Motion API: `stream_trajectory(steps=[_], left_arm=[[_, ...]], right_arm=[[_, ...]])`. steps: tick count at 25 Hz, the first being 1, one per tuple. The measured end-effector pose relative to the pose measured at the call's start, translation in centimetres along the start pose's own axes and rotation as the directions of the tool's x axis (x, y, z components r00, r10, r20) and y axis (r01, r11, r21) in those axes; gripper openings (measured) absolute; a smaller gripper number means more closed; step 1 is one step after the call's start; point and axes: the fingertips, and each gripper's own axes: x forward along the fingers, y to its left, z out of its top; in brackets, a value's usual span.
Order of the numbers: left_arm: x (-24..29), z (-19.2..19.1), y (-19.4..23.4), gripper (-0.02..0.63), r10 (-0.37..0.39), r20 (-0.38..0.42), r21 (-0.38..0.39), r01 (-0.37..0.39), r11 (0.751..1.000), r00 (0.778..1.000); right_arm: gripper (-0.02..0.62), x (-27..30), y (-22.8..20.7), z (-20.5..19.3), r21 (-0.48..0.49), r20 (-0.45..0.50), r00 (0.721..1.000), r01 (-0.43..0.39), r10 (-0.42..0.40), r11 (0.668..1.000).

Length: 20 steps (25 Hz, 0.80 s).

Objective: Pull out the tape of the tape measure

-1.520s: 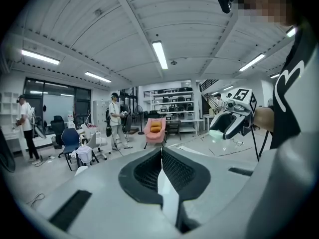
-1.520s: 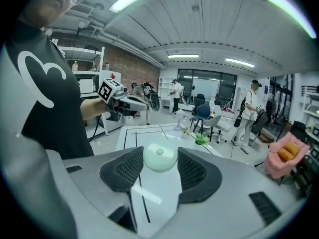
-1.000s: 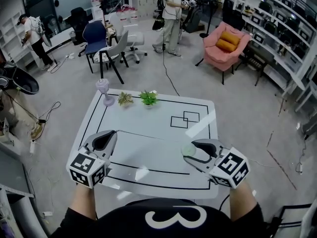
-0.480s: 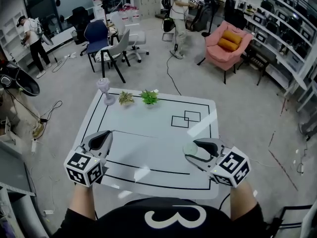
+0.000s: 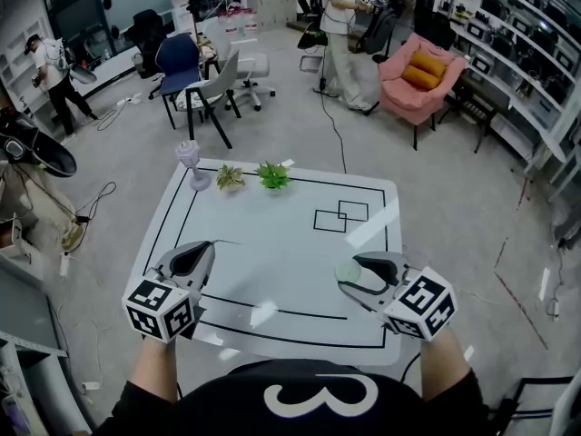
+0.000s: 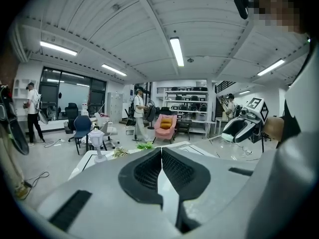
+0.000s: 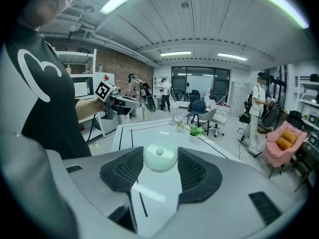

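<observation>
Head view: left gripper (image 5: 205, 246) and right gripper (image 5: 352, 273) are above a white table with black lines (image 5: 300, 234). Left gripper view: the 2 jaws touch together. Right gripper view: the jaws clamp a round pale green tape measure (image 7: 159, 157).

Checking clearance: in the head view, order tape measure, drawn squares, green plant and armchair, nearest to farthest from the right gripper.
1. Tape measure, between the right gripper's jaws.
2. Squares, drawn on the table just beyond.
3. Green plant, at the table's far edge.
4. Armchair, beyond the table, to the right.
</observation>
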Motion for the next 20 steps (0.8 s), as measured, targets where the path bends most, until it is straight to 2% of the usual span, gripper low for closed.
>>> stream_trajectory(steps=[5, 10, 16, 20], left_arm=[[1.2, -1.1, 0.1, 0.011, 0.001, -0.020, -0.015, -0.001, 1.000, 1.000], [3.3, -3.8, -0.1, 0.011, -0.016, -0.092, -0.053, 0.011, 0.999, 0.996], [5.7, -8.9, -0.6, 0.011, -0.045, -0.218, -0.125, 0.018, 0.992, 0.975], [6.8, -12.6, -1.0, 0.011, -0.063, -0.274, -0.186, 0.012, 0.983, 0.960]], right_arm=[[0.218, 1.0, -1.0, -1.4, 0.013, -0.034, 0.999, 0.009, -0.008, 1.000], [0.219, 2.9, -2.5, -4.5, 0.045, -0.090, 0.996, 0.017, -0.013, 0.999], [0.219, 5.5, -3.5, -9.5, 0.105, -0.158, 0.987, 0.006, 0.011, 0.994], [0.219, 7.2, -3.5, -12.6, 0.160, -0.186, 0.983, 0.021, 0.009, 0.987]])
